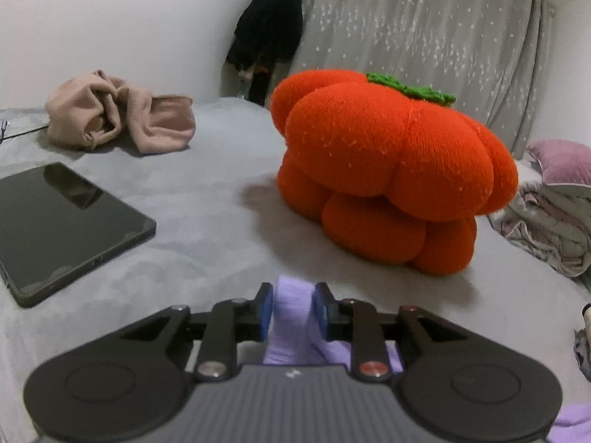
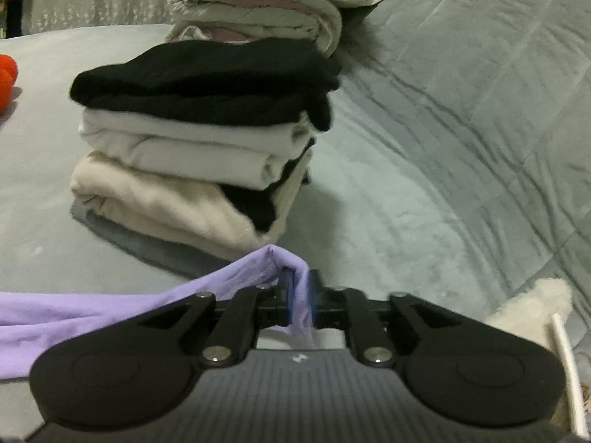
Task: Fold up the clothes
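Observation:
A lilac garment (image 2: 92,317) lies stretched across the grey bedspread between my two grippers. The left gripper (image 1: 294,308) is shut on a thick bunched fold of the lilac garment (image 1: 293,313), which fills the gap between its blue pads. In the right wrist view, the right gripper (image 2: 303,295) is shut on a thin edge of the same cloth. That edge peaks over the left finger and hangs down between the narrowly parted pads. A stack of folded clothes (image 2: 199,140), black over white over cream, stands just beyond the right gripper.
An orange plush pumpkin (image 1: 391,170) sits ahead of the left gripper. A dark tablet (image 1: 62,229) and a crumpled beige garment (image 1: 122,118) lie to the left. Folded bedding (image 2: 266,3) lies behind the stack, with a grey quilt (image 2: 480,129) to the right.

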